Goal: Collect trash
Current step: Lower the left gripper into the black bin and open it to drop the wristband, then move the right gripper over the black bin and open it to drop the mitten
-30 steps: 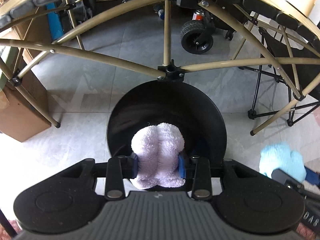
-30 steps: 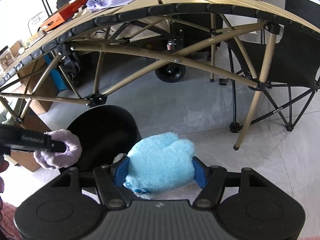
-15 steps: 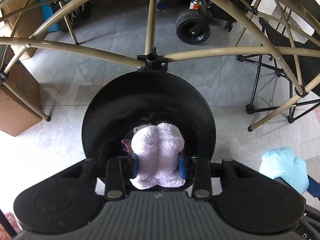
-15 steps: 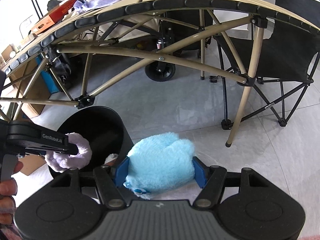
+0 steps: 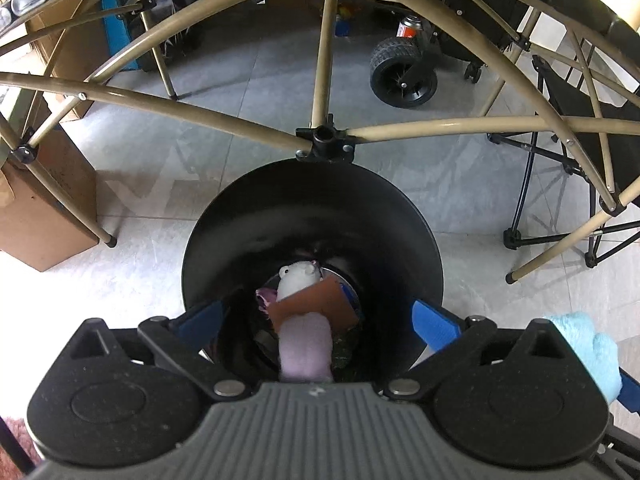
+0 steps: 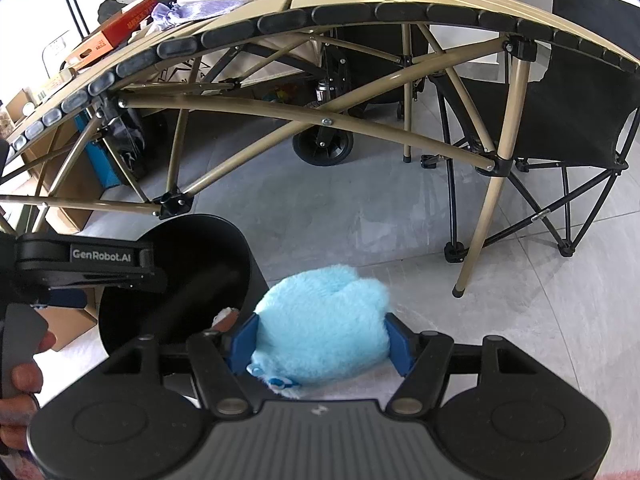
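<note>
Hanging wide open over the bin (image 5: 280, 208), the left hand-held gripper (image 5: 316, 316) has nothing, the purple toy (image 5: 306, 344) sits inside, and the right hand-held gripper (image 6: 320, 344) squeezes a blue toy (image 6: 324, 320) to drop next.

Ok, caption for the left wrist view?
Left tool open above the round black bin, pale purple plush toy falling onto trash inside.

A lived-in home room (tiled floor (image 6: 360, 208)): folding camp table (image 6: 360, 12), camp chair (image 6: 580, 92), cardboard boxes (image 5: 36, 216).
</note>
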A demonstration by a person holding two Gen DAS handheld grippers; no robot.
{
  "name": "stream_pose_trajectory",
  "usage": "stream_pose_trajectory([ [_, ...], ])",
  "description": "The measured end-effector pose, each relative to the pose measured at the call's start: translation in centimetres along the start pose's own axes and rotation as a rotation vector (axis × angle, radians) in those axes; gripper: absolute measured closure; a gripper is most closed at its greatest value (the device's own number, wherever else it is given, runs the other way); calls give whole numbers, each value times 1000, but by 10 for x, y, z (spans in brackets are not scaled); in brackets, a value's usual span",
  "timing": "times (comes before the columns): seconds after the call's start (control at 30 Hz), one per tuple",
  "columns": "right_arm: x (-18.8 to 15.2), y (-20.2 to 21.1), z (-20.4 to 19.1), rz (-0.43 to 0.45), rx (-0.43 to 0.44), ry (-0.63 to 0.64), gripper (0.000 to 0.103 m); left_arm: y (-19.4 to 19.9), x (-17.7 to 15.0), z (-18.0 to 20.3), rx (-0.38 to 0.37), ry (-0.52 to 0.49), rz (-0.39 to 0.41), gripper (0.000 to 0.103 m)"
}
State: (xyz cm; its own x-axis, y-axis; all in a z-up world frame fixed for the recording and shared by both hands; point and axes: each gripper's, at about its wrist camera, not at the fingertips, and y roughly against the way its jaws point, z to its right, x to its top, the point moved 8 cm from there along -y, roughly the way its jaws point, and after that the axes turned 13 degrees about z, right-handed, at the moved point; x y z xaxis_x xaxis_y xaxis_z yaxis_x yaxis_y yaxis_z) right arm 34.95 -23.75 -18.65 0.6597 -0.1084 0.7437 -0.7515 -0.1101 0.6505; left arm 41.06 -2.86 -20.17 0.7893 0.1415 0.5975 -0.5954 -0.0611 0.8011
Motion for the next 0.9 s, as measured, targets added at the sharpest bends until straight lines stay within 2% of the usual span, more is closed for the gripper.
stream_pose_trajectory([
  [0.47,1,1,-6,2,7,15,38,6,1,-7,0,-3,20,0],
  [0.9,3,-5,-28,-7,29,55,38,16,-2,-48,21,-5,40,0],
])
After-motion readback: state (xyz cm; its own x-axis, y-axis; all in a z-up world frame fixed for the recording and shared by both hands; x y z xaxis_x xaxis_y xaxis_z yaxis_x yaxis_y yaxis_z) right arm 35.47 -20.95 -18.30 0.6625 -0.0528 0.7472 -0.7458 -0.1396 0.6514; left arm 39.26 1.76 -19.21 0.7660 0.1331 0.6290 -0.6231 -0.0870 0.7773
